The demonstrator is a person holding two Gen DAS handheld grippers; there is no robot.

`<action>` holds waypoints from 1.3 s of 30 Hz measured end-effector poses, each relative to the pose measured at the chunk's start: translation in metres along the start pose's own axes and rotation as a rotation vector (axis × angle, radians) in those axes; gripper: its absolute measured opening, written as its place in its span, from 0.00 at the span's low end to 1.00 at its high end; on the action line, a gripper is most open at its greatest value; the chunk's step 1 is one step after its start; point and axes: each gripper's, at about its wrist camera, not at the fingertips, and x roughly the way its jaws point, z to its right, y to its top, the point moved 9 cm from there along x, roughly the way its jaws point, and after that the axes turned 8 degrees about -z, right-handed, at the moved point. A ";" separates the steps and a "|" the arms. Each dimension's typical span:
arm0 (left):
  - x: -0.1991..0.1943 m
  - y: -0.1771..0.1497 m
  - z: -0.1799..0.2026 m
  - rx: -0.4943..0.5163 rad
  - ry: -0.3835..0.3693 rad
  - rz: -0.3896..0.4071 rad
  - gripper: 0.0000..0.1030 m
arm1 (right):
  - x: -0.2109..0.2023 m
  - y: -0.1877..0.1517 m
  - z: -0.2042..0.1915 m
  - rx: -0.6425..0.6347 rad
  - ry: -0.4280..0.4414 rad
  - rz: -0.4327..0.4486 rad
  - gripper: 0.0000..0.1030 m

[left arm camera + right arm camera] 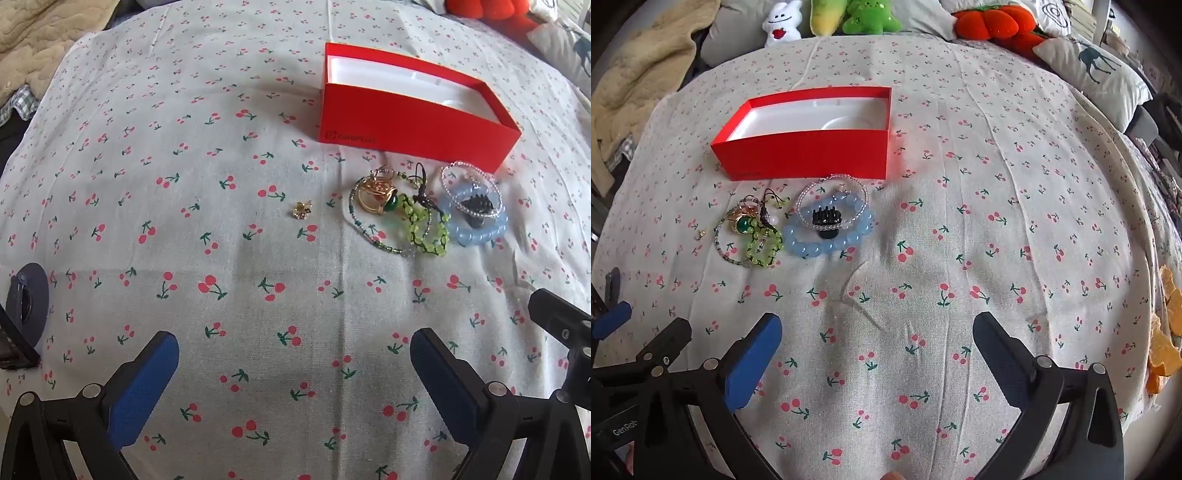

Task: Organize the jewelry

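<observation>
An open red box (413,125) with a white lining stands on the cherry-print cloth; it also shows in the right wrist view (809,151). In front of it lies a jewelry pile: a blue bead bracelet (476,236) (827,243), a clear bead bracelet (469,173) (812,192), a small black claw clip (478,206) (827,219), a green bead bracelet (424,236) (764,247), gold rings with a green stone (376,195) (740,219). A small gold earring (303,210) (700,233) lies apart to the left. My left gripper (295,354) and right gripper (879,339) are open and empty, above the cloth short of the pile.
Plush toys (849,14), an orange plush (997,22) and a deer-print pillow (1097,70) line the far edge. A beige blanket (635,74) lies at the far left. The cherry-print cloth (997,221) covers the bed.
</observation>
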 end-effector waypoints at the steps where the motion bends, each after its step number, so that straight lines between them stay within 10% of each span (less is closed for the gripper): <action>1: -0.002 0.001 0.000 -0.001 -0.003 0.006 1.00 | 0.000 0.000 0.000 0.001 0.001 0.002 1.00; 39: -0.006 0.003 0.000 -0.010 -0.016 0.025 1.00 | -0.005 0.002 0.002 0.025 0.010 0.043 1.00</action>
